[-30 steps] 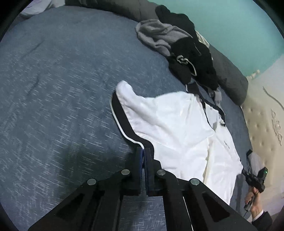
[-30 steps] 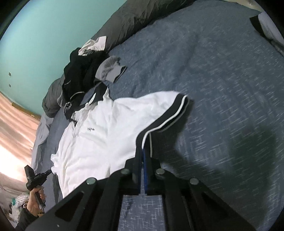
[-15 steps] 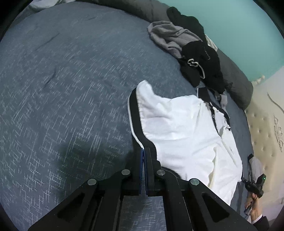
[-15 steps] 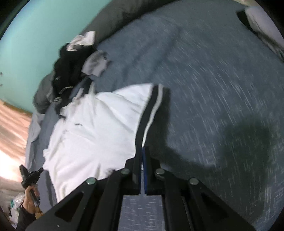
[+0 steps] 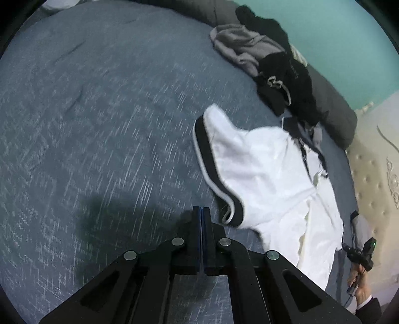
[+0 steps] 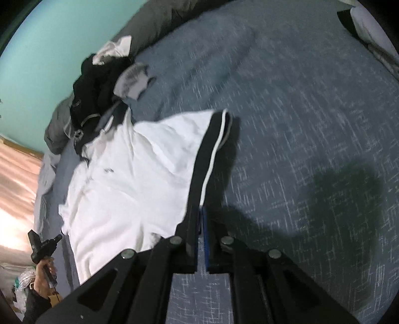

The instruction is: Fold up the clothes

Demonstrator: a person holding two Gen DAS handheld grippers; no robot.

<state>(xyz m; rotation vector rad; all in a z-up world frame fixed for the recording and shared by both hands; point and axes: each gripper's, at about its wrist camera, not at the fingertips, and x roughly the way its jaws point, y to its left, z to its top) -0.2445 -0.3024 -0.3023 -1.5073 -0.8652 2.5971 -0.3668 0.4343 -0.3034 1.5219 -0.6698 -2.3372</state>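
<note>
Folding this white shirt (image 5: pixel 269 169) on the bed (image 5: pixel 99 124). My left claw (image 5: pixel 201 208) is closed on nothing, and one striped cuff (image 5: pixel 234 206) lies just right of its tips. My right claw (image 6: pixel 200 208) is basically closed too, with the other cuff (image 6: pixel 204 159) running up to its tips. Can't tell if it's actually pinched. My worry is that a weak pinch lets the sleeve slip mid-fold, or a closed claw just bunches it up.

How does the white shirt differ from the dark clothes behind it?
The white shirt lies spread out, front up; the dark clothes are crumpled in a heap. The shirt is close to the cameras; the dark clothes sit farther back, against the grey pillow. Both rest on the blue bedspread.
</note>
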